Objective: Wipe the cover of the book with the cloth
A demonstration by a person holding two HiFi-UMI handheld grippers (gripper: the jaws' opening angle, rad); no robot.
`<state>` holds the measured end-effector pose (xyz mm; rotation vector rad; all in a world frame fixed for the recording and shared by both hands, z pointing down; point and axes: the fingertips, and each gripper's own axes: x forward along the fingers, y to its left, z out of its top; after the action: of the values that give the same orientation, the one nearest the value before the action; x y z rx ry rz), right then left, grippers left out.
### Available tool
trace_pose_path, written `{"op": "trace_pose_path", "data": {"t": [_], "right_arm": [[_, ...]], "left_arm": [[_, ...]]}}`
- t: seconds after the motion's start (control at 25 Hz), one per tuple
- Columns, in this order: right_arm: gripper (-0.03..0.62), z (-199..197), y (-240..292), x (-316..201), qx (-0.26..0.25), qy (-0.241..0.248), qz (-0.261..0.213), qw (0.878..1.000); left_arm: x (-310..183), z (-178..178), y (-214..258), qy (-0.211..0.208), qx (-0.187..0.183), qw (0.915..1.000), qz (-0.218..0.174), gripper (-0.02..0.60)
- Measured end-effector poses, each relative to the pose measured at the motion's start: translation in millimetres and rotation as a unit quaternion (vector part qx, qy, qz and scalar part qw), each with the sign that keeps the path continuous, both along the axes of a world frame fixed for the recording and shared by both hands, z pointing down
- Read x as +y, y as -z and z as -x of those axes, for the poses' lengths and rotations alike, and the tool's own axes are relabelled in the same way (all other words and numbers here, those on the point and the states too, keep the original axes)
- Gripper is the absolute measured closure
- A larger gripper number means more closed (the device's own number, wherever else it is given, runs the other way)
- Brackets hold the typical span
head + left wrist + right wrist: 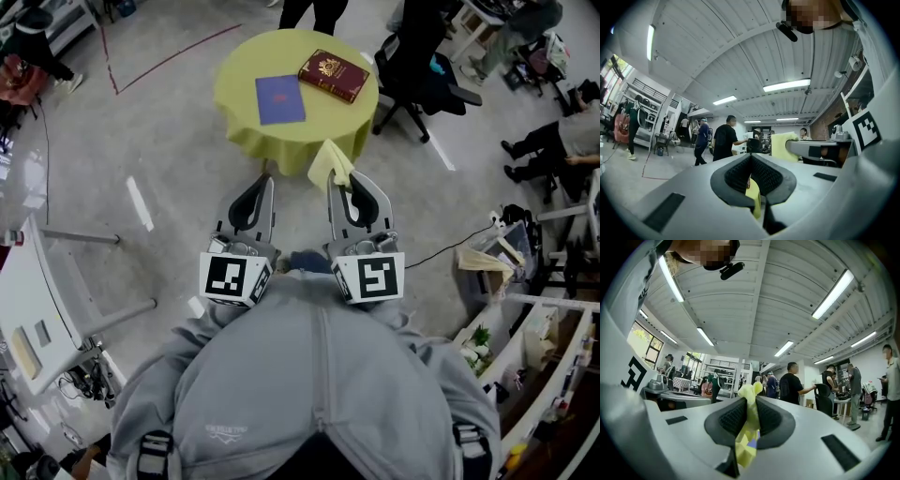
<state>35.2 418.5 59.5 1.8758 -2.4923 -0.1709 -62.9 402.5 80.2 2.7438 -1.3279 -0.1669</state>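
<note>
Round tabletop [244, 103], yellow-green covering. Black office chair [417, 89] just right of it. Red line [178, 60] across grey floor [169, 169].

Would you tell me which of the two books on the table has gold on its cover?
The dark red book, on the right; the blue book beside it shows no gold.

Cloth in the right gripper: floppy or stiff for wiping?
Probably floppy: the cloth sits crumpled in folds where the right gripper pinches it. Likely light, since one narrow pinch carries it. It may bunch when dragged.
</note>
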Motion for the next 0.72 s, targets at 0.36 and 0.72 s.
{"op": "trace_pose_path", "data": {"t": [0.36, 0.72], "right_arm": [[0.537, 2.9, 6.1, -38.7, 0.003, 0.010, -0.011, 1.000], [0.537, -18.9, -11.0, -138.0, -0.004, 0.027, -0.004, 1.000]], "left_arm": [[-36.9, 2.7, 0.6, 0.005, 0.008, 0.9999, -0.003, 0.563], [-129.7, -23.2, -14.8, 0.013, 0.002, 0.9999, 0.000, 0.563]]}}
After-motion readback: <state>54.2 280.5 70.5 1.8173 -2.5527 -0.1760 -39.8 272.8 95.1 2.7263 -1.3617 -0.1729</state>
